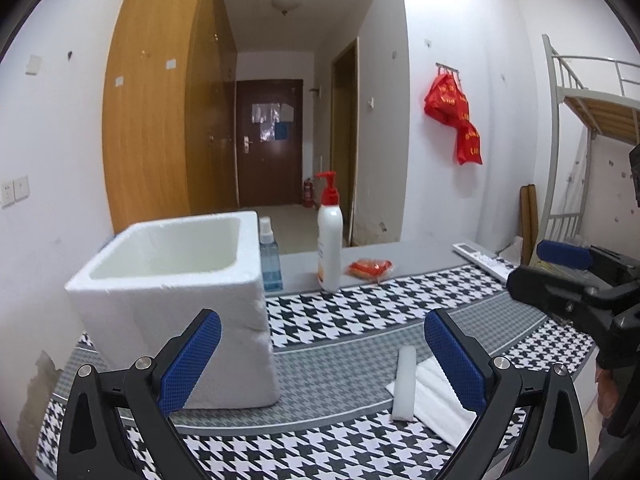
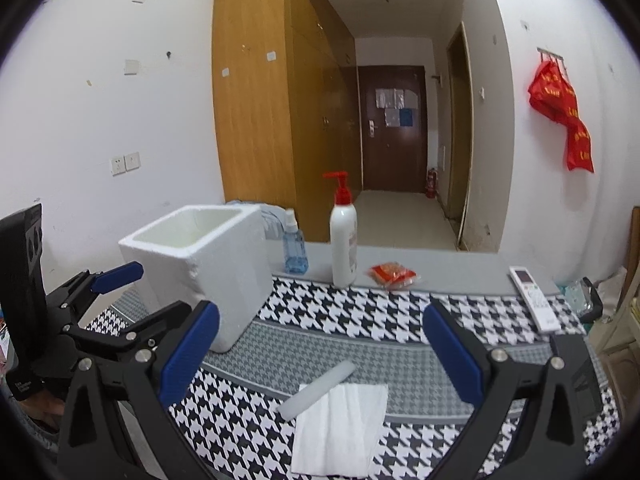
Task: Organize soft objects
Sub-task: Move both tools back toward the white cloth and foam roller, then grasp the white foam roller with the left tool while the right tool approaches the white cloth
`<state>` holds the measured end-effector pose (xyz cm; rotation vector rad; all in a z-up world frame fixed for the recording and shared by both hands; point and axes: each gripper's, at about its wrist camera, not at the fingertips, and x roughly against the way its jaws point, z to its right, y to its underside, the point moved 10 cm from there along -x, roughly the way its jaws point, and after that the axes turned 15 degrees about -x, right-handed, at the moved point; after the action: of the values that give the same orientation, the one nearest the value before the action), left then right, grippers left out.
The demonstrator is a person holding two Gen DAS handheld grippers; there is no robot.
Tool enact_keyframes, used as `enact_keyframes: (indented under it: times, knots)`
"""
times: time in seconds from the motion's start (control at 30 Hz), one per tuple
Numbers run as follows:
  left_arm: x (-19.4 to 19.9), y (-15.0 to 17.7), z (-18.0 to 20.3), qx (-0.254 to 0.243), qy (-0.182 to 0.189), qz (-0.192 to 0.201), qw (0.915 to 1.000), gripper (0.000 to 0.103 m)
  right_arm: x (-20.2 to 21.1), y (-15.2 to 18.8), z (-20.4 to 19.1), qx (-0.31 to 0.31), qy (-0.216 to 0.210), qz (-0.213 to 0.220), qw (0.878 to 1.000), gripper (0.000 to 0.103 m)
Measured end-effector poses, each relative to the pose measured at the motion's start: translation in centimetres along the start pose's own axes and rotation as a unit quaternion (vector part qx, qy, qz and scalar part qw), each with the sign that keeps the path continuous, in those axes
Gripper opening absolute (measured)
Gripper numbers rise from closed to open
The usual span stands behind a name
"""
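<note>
- The surface, under a houndstooth cloth, fills the lower half of both views.
- White foam box stands open at left-centre.
- Folded white cloth lies bottom-centre, directly ahead of the right gripper, whose fingers are spread, empty.
- White foam stick touches the cloth's upper-left edge, its long axis running diagonally.
- Left gripper, fingers likewise apart, sees both at lower right; the right looks nearer.

Rough, matt white foam box; soft folded white tissue paper; smooth waxy white foam stick; matt woven houndstooth cloth; glossy white plastic pump bottle
</note>
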<state>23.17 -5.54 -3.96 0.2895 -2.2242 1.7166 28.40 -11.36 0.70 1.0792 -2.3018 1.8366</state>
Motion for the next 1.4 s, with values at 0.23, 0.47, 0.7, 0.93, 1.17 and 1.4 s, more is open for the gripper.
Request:
enact_keyframes:
  times: [0.23, 0.47, 0.7, 0.93, 1.17, 1.4]
  knots:
    - [-1.2, 2.2, 0.3, -0.001, -0.007, -0.021, 0.9998, 0.102, -0.8, 2.5, 1.6, -0.006, 0.026, -0.019, 0.999, 0.103]
    - [-1.8, 3.6, 1.2, -0.003, 0.003, -0.037, 0.9993, 0.102, -1.5, 4.3, 2.9, -0.008, 0.036, -0.044, 0.998, 0.103]
    - [-2.6, 5.3, 2.6, -0.015, 0.018, -0.059, 0.9980, 0.102, -2.3, 6.7, 3.7, 0.004, 0.044, -0.073, 0.996, 0.103]
    - [-4.1, 6.9, 5.0, -0.034, 0.048, -0.085, 0.9946, 0.102, -2.9, 8.7, 5.5, 0.002, 0.056, -0.101, 0.993, 0.103]
    - [-5.6, 7.1, 6.3, -0.041, 0.077, -0.102, 0.9910, 0.102, -3.4, 9.7, 7.9, -0.035, 0.073, -0.114, 0.990, 0.103]
    - [-7.1, 7.0, 8.5, -0.062, 0.118, -0.127, 0.9829, 0.102, -3.3, 10.4, 8.3, -0.032, 0.065, -0.133, 0.988, 0.103]
